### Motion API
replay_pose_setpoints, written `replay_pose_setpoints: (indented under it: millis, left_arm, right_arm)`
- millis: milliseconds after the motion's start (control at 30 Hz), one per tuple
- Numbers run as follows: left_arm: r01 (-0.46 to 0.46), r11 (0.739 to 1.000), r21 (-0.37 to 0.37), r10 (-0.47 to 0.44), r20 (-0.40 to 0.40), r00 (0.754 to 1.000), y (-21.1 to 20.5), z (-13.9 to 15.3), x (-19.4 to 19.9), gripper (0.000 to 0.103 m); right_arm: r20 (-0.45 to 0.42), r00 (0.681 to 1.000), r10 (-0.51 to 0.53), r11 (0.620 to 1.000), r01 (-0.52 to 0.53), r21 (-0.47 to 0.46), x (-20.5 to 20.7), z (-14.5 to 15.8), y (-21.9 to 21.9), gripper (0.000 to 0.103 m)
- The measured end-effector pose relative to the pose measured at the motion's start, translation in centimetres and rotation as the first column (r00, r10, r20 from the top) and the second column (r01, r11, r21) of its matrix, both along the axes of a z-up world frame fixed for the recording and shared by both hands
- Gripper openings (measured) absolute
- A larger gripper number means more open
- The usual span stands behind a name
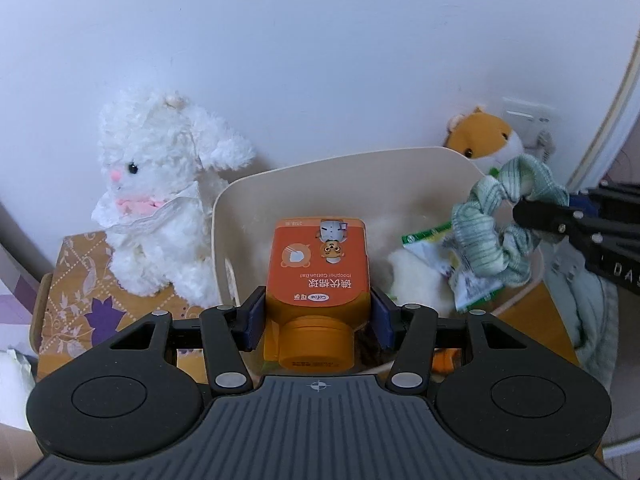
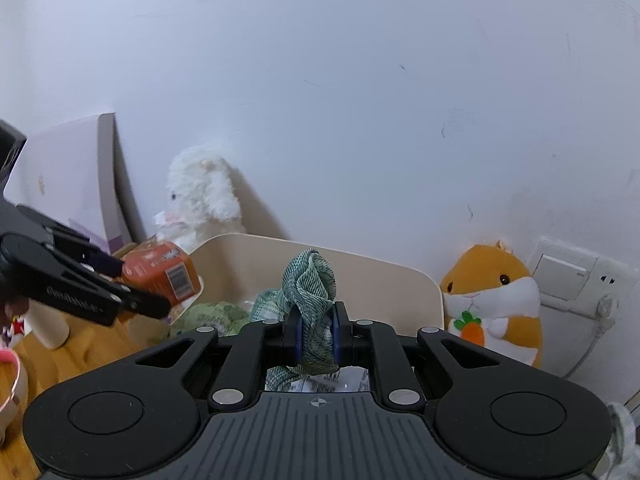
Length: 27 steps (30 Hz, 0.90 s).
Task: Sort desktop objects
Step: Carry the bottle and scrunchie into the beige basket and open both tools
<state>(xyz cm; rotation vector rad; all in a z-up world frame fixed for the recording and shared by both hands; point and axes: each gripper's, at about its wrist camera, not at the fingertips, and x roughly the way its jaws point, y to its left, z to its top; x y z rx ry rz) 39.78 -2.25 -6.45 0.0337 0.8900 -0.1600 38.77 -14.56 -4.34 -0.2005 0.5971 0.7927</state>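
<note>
White wall (image 1: 320,40) behind a wooden desktop (image 1: 532,312); 2 plush toys flank the cream bin (image 1: 340,168). Left gripper (image 1: 318,320) clamps an orange bottle (image 1: 318,264); right gripper (image 2: 316,336) pinches a green scrunchie (image 2: 310,280).

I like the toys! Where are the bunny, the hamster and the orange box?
bunny (image 1: 160,200): left wrist view, on its chest.
hamster (image 2: 496,304): right wrist view, on its belly.
orange box (image 1: 318,264): left wrist view, on its label.

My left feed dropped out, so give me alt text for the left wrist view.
The left gripper clamps an orange cotton-ball container above a cream bin. At right, the right gripper holds a green scrunchie over the bin; a white plush bunny sits left.
</note>
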Motion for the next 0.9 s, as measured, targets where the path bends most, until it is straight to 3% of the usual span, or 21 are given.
replay_pose_setpoints:
  millis: [300, 533, 600, 633, 733, 800, 900]
  left_arm:
    - [-0.072, 0.996, 0.055, 0.075, -0.040, 0.996, -0.4, -2.9, 2.7, 0.054]
    - [-0.061, 0.996, 0.072, 0.065, -0.058, 0.996, -0.4, -4.0, 3.0, 0.054]
    - [-0.070, 0.996, 0.053, 0.073, -0.057, 0.996, -0.2, -4.0, 3.0, 0.055]
    - [-0.070, 0.997, 0.045, 0.073, -0.054, 0.996, -0.2, -3.8, 3.0, 0.056]
    - [-0.061, 0.997, 0.043, 0.063, -0.042, 0.997, -0.3, -3.4, 2.8, 0.070]
    - [-0.064, 0.996, 0.064, 0.065, -0.023, 0.998, -0.3, -3.2, 2.5, 0.074]
    - [-0.072, 0.995, 0.074, 0.073, -0.020, 0.997, -0.2, -2.9, 2.3, 0.075]
  right_arm:
    - [-0.059, 0.998, -0.031, 0.999, 0.029, -0.034, 2.1, -2.9, 2.3, 0.013]
    - [-0.051, 0.999, -0.020, 0.995, 0.014, -0.101, 2.2, -4.5, 3.4, 0.014]
    - [-0.044, 0.999, -0.014, 0.993, 0.009, -0.114, 2.1, -4.6, 3.5, 0.031]
    - [-0.036, 0.999, -0.013, 0.993, 0.009, -0.120, 1.9, -4.6, 3.5, 0.034]
    - [-0.006, 1.000, -0.006, 0.992, 0.005, -0.128, 1.4, -4.4, 3.4, 0.052]
    - [0.024, 1.000, -0.012, 0.992, 0.015, -0.122, 1.0, -4.0, 3.1, 0.077]
    - [0.051, 0.998, -0.027, 0.995, 0.032, -0.099, 0.6, -3.3, 2.5, 0.089]
